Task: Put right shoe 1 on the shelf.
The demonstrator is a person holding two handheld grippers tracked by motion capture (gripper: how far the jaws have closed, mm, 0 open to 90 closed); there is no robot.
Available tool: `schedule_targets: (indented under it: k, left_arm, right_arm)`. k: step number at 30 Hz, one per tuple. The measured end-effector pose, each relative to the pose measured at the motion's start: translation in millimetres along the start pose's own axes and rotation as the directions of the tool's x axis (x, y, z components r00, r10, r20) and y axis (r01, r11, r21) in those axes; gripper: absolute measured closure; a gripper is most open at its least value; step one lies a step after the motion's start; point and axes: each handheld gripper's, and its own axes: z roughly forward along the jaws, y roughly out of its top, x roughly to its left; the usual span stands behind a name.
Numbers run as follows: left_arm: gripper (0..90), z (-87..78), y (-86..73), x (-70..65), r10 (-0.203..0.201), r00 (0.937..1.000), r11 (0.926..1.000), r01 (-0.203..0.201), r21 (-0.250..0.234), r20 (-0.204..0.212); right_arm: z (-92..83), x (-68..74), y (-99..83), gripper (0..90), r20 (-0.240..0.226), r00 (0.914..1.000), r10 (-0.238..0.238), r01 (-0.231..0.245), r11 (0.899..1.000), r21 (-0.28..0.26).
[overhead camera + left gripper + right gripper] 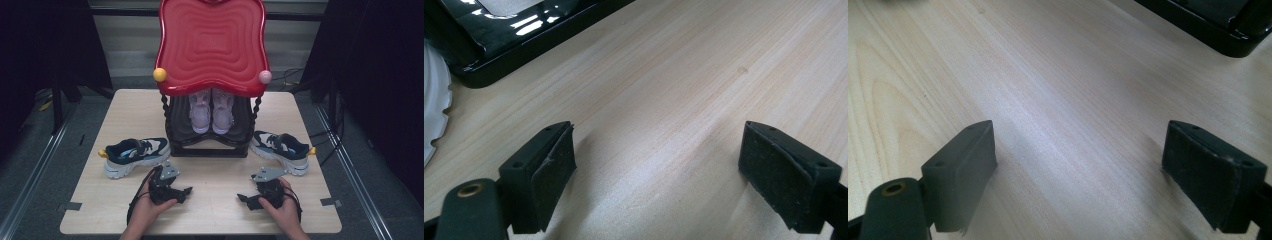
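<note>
Both grippers rest low on the wooden table [215, 170] near its front edge, each in one of the person's hands. My left gripper [183, 193] points toward the table's middle; in the left gripper view [656, 170] its jaws stand wide apart over bare wood with nothing between them. My right gripper [246, 199] faces it from the other side, and in the right gripper view [1080, 170] its jaws are equally open and empty. A navy and white sneaker [134, 154] lies left of the rack, and its mate [282, 150] lies to the right.
A shoe rack with a red wavy top [212, 45] and a black lower shelf [210, 140] stands at the table's middle back, holding a pair of pale lilac shoes [211, 111]. The rack's black base [524, 40] [1218, 25] lies just ahead of both grippers.
</note>
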Motion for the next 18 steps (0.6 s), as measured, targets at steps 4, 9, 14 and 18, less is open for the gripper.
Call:
schedule_targets:
  k: [4,9,14,18]
  left_arm:
    - [14.4,-0.1,-0.1,0.6,0.005,1.0000,1.0000,-0.005,0.000,0.003]
    - [15.0,-0.5,0.4,-0.1,0.005,1.0000,1.0000,-0.005,-0.002,0.001]
    - [15.8,-2.3,2.6,1.7,0.009,1.0000,0.9996,-0.009,0.029,-0.002]
    - [15.8,-7.6,5.2,4.0,-0.001,0.9999,0.9994,0.001,0.034,0.015]
  right_arm:
    - [0.0,0.0,0.1,13.4,0.000,1.0000,0.001,-0.001,1.000,0.001]
    - [0.0,0.1,0.1,13.3,0.000,1.0000,0.002,-0.002,1.000,0.001]
    - [-0.1,-0.1,0.1,13.3,-0.001,1.0000,0.001,-0.001,1.000,0.001]
    - [0.0,-0.1,0.1,13.3,-0.001,1.0000,0.001,-0.001,1.000,0.000]
